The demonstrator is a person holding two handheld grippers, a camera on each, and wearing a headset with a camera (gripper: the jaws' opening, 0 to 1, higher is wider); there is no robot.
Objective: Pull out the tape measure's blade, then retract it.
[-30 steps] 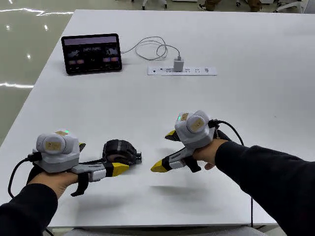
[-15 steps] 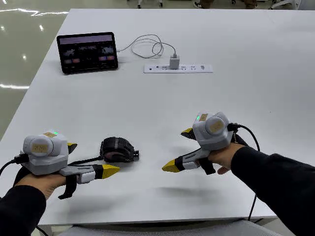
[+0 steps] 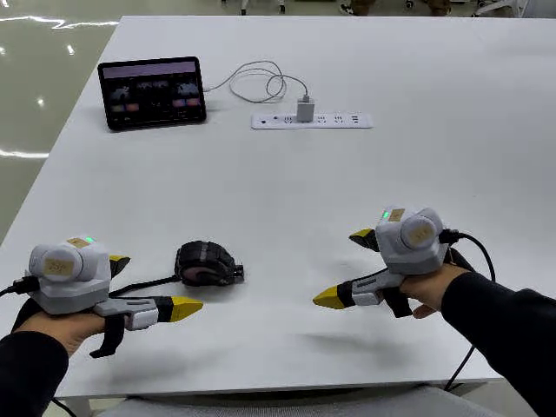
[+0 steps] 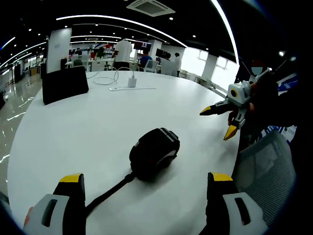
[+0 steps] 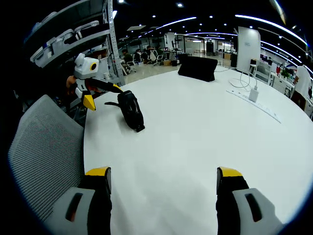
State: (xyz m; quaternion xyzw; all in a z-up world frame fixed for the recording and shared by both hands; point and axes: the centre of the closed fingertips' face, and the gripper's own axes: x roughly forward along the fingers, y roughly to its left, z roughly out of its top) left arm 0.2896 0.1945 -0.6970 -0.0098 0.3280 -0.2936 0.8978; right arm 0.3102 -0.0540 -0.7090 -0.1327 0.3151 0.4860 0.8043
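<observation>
No text, brand, number or sign can be read. The black tablet [image 3: 152, 92], standing near the far left corner of the white tabletop [image 3: 347, 191], displays coloured tiles too small to read. The white power strip [image 3: 343, 121], further along the far edge, shows no legible marking. Neither does the black tape measure [image 3: 207, 263] near the front left edge.

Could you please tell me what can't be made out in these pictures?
- Tablet screen, head view: too small to read.
- Tape measure blade tip, head view: too small to make out.
- Strap end, head view: hidden behind the left gripper.
</observation>
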